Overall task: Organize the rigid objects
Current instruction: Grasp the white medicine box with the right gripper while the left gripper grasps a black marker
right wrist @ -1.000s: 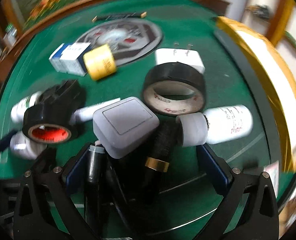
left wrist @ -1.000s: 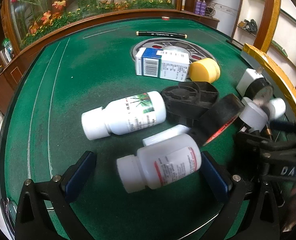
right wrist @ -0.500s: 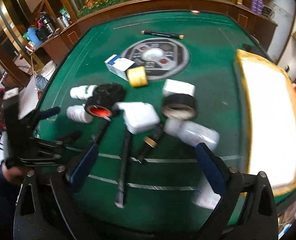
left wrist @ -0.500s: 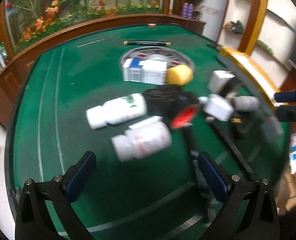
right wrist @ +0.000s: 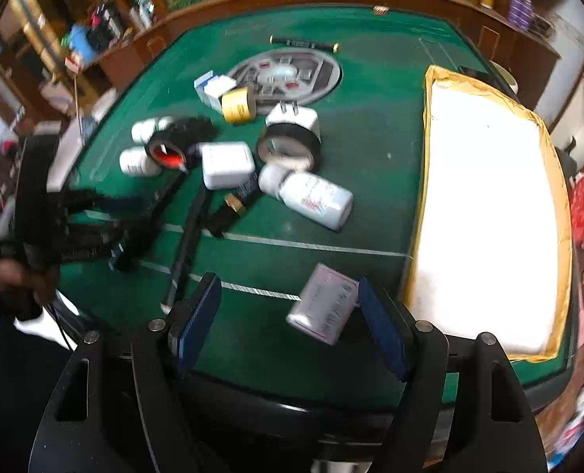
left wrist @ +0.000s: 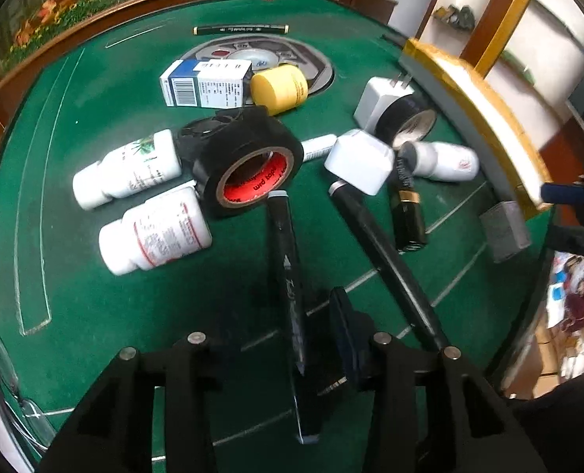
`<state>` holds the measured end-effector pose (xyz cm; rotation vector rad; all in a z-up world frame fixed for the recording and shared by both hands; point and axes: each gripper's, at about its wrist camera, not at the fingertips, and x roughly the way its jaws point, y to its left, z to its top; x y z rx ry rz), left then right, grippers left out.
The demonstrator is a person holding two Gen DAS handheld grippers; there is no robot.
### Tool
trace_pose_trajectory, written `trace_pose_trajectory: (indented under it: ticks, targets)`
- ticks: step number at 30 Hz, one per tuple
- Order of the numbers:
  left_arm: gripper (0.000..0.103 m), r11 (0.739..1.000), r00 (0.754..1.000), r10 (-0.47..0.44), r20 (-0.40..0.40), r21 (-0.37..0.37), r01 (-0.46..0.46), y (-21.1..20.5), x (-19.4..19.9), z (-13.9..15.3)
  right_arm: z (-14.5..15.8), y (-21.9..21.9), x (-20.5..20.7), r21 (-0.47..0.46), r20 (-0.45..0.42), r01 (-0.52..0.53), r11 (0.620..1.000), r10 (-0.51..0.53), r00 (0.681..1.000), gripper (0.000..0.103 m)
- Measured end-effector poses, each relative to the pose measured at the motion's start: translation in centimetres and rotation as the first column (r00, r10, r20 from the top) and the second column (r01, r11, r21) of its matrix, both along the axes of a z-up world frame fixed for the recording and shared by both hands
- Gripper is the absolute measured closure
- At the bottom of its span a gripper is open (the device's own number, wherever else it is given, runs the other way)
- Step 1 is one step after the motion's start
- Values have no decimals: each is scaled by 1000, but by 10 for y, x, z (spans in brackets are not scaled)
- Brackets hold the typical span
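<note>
My left gripper [left wrist: 315, 335] points down at the green table [left wrist: 95, 295], and its jaws are closing around a black pen [left wrist: 286, 260] that lies between them. A dark gap still shows between the pen and the right pad. In the right wrist view this gripper [right wrist: 106, 228] sits at the left, in a person's hand. My right gripper [right wrist: 290, 321] hovers over the table's near edge with its jaws closing. A blurred white-pink small box [right wrist: 323, 307] is between them, close to the right pad and clear of the left one.
A clutter fills mid-table: a black tape roll with a red core [left wrist: 248, 169], a second tape roll [left wrist: 406, 122], three white bottles [left wrist: 130, 169] [left wrist: 154, 232] [left wrist: 445, 161], a white charger [left wrist: 359, 161], a yellow jar [left wrist: 280, 86], a blue-white carton [left wrist: 205, 82] and a second pen [left wrist: 386, 248]. A yellow-rimmed white tray [right wrist: 485, 205] lies at the right.
Both grippers drew back from the pile and rose. The left one shifted right from the bottle to the black pen and narrowed. The right one narrowed, and the small box now shows between its pads.
</note>
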<state>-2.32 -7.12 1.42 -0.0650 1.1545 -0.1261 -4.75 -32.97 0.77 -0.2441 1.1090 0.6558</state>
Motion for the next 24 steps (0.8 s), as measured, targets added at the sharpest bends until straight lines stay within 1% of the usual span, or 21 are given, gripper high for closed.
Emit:
trace_pose_trajectory:
  ticks: [2, 3, 4, 6, 7, 9, 10, 11, 12, 16, 19, 21, 22, 23, 24]
  targets:
    - [64, 1000, 1000, 3, 10, 26, -3, -3, 6, 0, -1, -5, 3, -5, -14, -2, 1000, 2, 1000, 30]
    - [73, 999, 1000, 10, 19, 41, -10, -4, 8, 1, -2, -7, 5, 2, -30, 6, 1000, -6, 1000, 30]
    - [82, 998, 1000, 19, 22, 65, -21, -5, 11, 2, -5, -10, 9, 14, -67, 25, 1000, -24, 997, 30]
    - [90, 997, 999, 22, 26, 73, -24, -6, 14, 1, -9, -15, 15, 39, -121, 64, 997, -59, 991, 30]
    - [90, 997, 999, 31, 26, 72, -33, -6, 15, 1, -10, -16, 17, 59, -146, 80, 995, -70, 987, 30]
    - [90, 997, 999, 40, 24, 70, -42, -6, 13, 2, -14, -15, 20, 54, -171, 101, 993, -90, 981, 31]
    - [90, 996, 999, 43, 25, 73, -45, -7, 9, 2, -16, -15, 22, 46, -180, 115, 992, -105, 978, 35]
    - [90, 996, 999, 41, 27, 76, -43, -8, 7, 1, -18, -16, 24, 31, -188, 137, 990, -129, 974, 46]
    - [90, 996, 999, 41, 27, 77, -43, -8, 5, 1, -20, -17, 25, 28, -200, 149, 988, -141, 970, 54]
    - [90, 996, 999, 29, 31, 84, -32, -10, 5, 0, -30, -20, 31, 15, -267, 205, 979, -194, 944, 55]
    - [89, 996, 999, 21, 36, 91, -24, -10, 4, 0, -30, -12, 31, -14, -251, 204, 979, -201, 947, 55]
    - [89, 995, 999, 12, 38, 97, -16, -11, 3, -1, -35, -5, 31, -60, -249, 191, 980, -200, 948, 56]
    - [88, 994, 999, 4, 40, 108, -8, -12, 4, -1, -41, -1, 30, -107, -248, 189, 976, -211, 945, 57]
    - [88, 994, 999, 1, 41, 110, -5, -12, 4, -1, -46, -1, 32, -119, -262, 190, 975, -216, 941, 67]
    - [89, 995, 999, -1, 44, 103, -4, -11, 4, -1, -50, -2, 32, -110, -283, 198, 974, -222, 933, 67]
